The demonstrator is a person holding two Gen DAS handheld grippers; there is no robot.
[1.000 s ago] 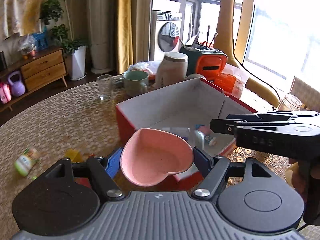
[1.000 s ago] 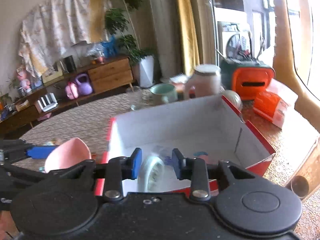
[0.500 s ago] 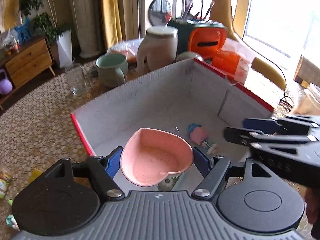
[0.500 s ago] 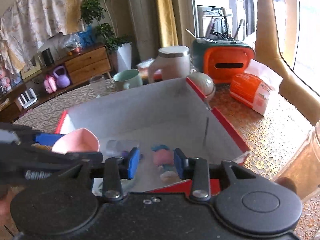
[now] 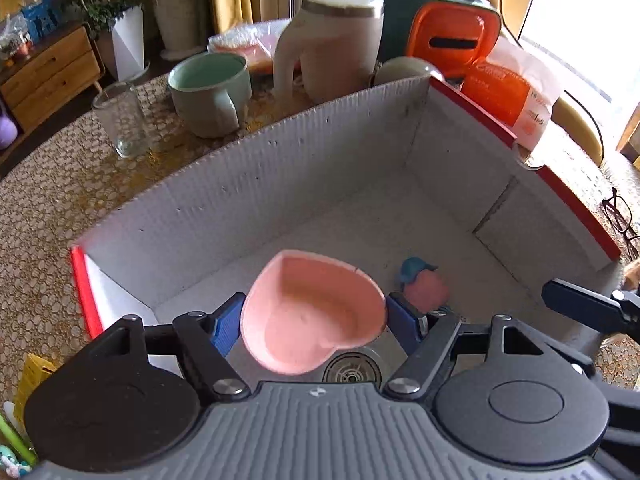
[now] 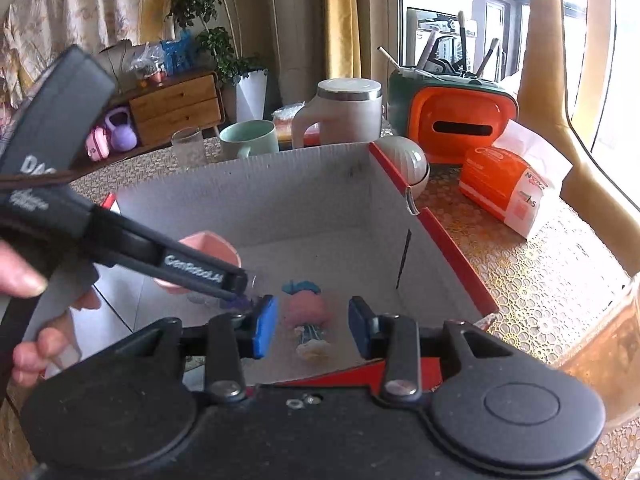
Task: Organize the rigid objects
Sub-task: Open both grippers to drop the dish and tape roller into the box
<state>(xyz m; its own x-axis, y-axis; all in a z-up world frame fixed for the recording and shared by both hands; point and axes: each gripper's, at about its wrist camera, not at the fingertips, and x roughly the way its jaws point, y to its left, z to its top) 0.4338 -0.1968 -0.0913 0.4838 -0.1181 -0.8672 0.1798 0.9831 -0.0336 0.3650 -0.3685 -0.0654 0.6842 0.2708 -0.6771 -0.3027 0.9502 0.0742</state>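
Note:
My left gripper [image 5: 314,322] is shut on a pink heart-shaped bowl [image 5: 312,312] and holds it inside the red box with white walls [image 5: 248,184], above its floor. The bowl also shows in the right wrist view [image 6: 210,246], partly hidden by the left gripper's finger. My right gripper [image 6: 312,330] is open and empty over the box's near edge [image 6: 452,256]. A pink and blue doll [image 6: 306,312] lies on the box floor between its fingers, lower down; it also shows in the left wrist view [image 5: 424,286]. A clear ribbed object [image 5: 352,366] lies under the bowl.
Behind the box stand a glass [image 5: 120,120], a green mug [image 5: 208,92], a beige jug [image 5: 332,44], a round ball-like pot [image 6: 408,162] and an orange-green case [image 6: 452,120]. An orange pack [image 6: 504,188] lies right of the box. Glasses [image 5: 620,216] lie at the right.
My left gripper carried the pink bowl from outside the box's near wall over and down into the box. My right gripper let go of the clear object into the box and now stands open.

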